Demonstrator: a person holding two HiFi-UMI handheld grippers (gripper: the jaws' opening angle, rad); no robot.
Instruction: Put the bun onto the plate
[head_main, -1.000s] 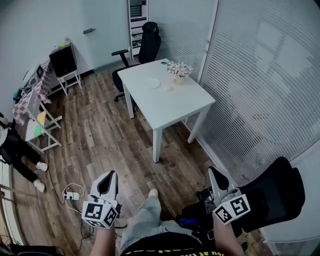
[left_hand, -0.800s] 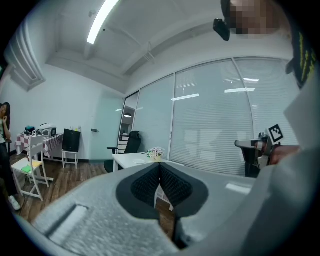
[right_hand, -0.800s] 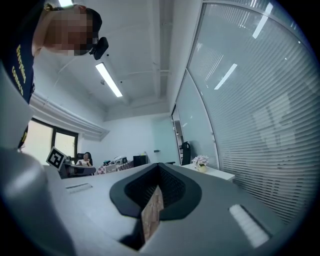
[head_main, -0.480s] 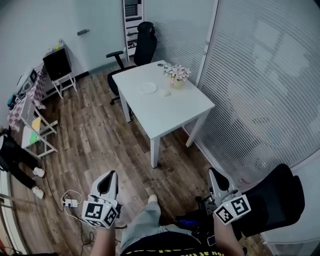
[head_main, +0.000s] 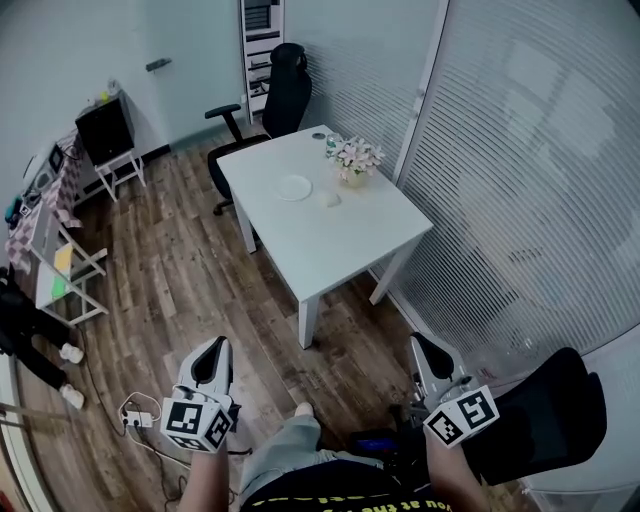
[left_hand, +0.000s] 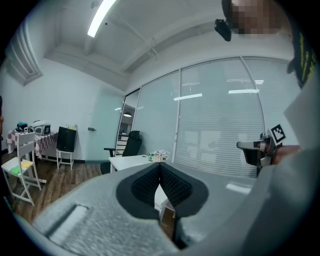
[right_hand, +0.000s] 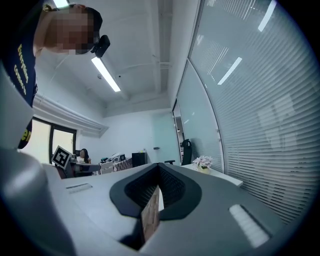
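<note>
Nearer than a second ago, what looks like the bun (head_main: 329, 200) lies on the white table (head_main: 340, 245) just beside the plate (head_main: 294, 187), well ahead of the left gripper (head_main: 212, 352) and right gripper (head_main: 424, 352), both closed tight with nothing between their jaws.

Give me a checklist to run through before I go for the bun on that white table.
1. Sight of the bun: ok, it lies on the white table beside the plate, apart from it.
2. Is the plate free: ok, it looks bare.
3. Is the left hand-held gripper free: ok, jaws together, nothing between them.
4. Is the right hand-held gripper ready to grasp: not ok, jaws together and empty; open it first.
5. Is the white table within reach: not ok, wooden floor lies between.
6. Room around the bun: cannot tell, the flowers stand near it.
</note>
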